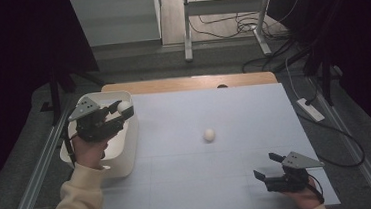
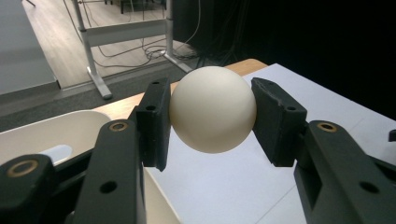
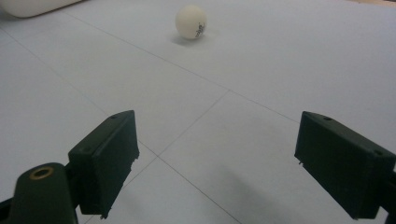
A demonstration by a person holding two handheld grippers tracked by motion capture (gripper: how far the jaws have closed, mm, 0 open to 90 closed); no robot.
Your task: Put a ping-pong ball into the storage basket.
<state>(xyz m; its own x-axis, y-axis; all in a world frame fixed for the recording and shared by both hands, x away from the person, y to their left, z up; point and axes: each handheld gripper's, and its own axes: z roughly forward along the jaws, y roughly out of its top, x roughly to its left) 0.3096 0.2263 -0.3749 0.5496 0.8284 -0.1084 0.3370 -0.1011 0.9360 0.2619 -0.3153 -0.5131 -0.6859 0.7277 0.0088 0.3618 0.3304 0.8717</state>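
High view first: the left gripper (image 1: 119, 111) is gripping a white ball (image 1: 123, 106) between its two jaws, and the left gripper view is showing the same ball (image 2: 213, 108) pinched squarely at its sides, pads pressing on it. It is hanging over the near-right rim of a white bin (image 1: 127, 154), so the bin's hollow is lying just below and to the gripper's left. A ball has no long axis and points nowhere, so any approach should serve. The right gripper (image 1: 267, 165) is resting low on the white table (image 1: 254, 114) with its jaws standing wide and holding nothing; a second ball (image 3: 191, 21) is lying straight ahead of it, well apart, and nearer this hand, I'd judge.
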